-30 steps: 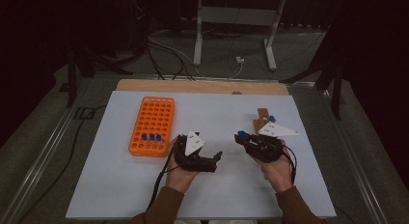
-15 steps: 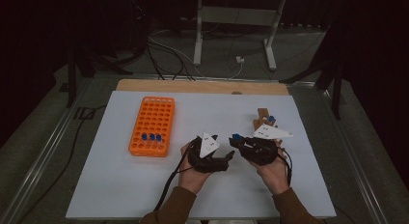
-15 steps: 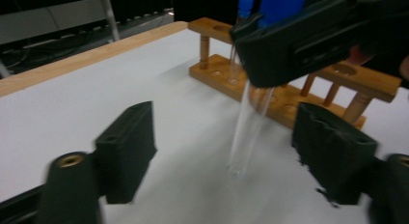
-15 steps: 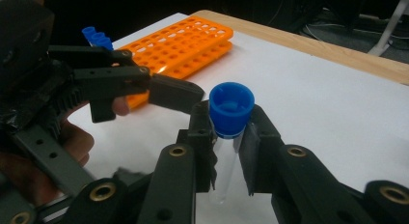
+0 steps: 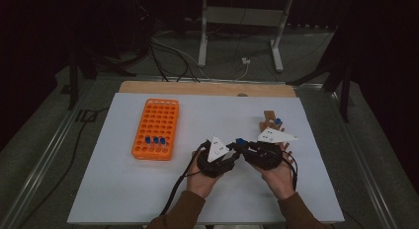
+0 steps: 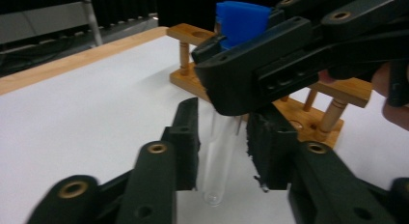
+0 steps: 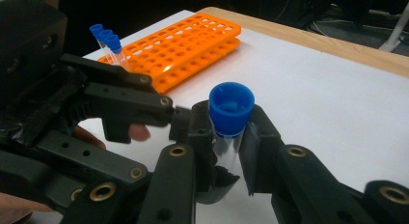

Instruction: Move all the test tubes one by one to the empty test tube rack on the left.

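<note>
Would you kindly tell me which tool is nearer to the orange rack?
Left. The left tool sits just right of the orange rack, its jaws having just closed around the capped tube. The right tool, shut on that tube, lies farther right.

I see the tube rack (image 5: 155, 129) on the bench (image 5: 123, 189) toward its left edge, with three tubes (image 5: 155, 140) in its near rows. The wooden stand (image 5: 271, 121) sits toward the right edge. Between them, nearer the front edge, my left tool (image 5: 236, 151) and right tool (image 5: 243, 146) meet around one tube (image 6: 219, 156).
</note>
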Action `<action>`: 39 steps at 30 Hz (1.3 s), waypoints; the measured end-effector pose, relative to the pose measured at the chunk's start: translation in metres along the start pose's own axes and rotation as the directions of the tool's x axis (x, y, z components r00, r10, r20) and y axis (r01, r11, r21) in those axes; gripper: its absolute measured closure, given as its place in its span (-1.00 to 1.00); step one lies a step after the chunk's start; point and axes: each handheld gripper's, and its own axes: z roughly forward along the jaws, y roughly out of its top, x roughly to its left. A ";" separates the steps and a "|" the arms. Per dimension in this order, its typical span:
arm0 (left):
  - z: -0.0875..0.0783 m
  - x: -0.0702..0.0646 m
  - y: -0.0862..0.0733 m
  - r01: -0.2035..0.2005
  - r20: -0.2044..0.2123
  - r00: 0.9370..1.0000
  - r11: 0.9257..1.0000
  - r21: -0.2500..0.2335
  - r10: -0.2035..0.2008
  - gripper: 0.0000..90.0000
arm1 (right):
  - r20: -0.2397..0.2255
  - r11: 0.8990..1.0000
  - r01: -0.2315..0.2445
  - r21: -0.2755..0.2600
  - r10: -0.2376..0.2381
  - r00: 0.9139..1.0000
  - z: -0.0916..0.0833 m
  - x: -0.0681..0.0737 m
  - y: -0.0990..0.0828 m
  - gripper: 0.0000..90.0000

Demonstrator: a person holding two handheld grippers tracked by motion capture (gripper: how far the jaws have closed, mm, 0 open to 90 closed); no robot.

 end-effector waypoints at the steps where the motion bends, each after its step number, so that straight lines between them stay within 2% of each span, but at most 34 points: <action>1: 0.001 0.000 0.000 0.003 0.004 1.000 1.000 0.003 -0.003 0.58 | -0.001 1.000 0.000 0.001 0.000 1.000 0.000 0.000 0.000 0.71; 4: 0.002 -0.001 -0.001 0.003 0.005 1.000 1.000 0.002 -0.003 0.70 | -0.001 1.000 -0.002 0.004 0.002 1.000 0.000 -0.001 0.000 0.71; 11: 0.004 -0.002 -0.001 0.011 0.005 1.000 1.000 0.005 -0.011 0.73 | -0.009 1.000 -0.010 0.018 0.010 1.000 0.000 -0.004 0.000 0.67; 18: 0.002 0.003 -0.001 0.035 -0.007 0.999 0.999 0.000 -0.035 0.73 | -0.012 1.000 -0.024 0.006 0.025 1.000 -0.004 -0.008 0.001 0.20; 24: -0.002 0.008 -0.001 0.043 -0.025 0.999 0.999 0.003 -0.043 0.74 | -0.029 1.000 -0.026 0.014 0.026 0.999 -0.006 -0.011 0.004 -0.08; 28: -0.005 0.010 -0.002 0.047 -0.035 0.998 0.999 0.000 -0.047 0.74 | -0.036 1.000 -0.010 0.022 0.010 0.999 -0.007 -0.011 0.004 -0.21; 32: -0.010 0.015 -0.002 0.056 -0.044 0.997 0.998 -0.011 -0.057 0.74 | -0.006 0.999 0.031 0.026 -0.031 1.000 -0.006 -0.008 0.003 -0.43; 36: -0.016 0.019 -0.001 0.062 -0.056 0.996 0.998 -0.016 -0.063 0.74 | 0.013 1.000 0.025 0.016 -0.025 1.000 -0.007 -0.009 0.003 -0.65; 39: -0.021 0.022 -0.001 0.075 -0.062 0.995 0.997 -0.024 -0.076 0.74 | 0.023 1.000 0.015 0.008 -0.016 1.000 -0.008 -0.011 0.002 -0.73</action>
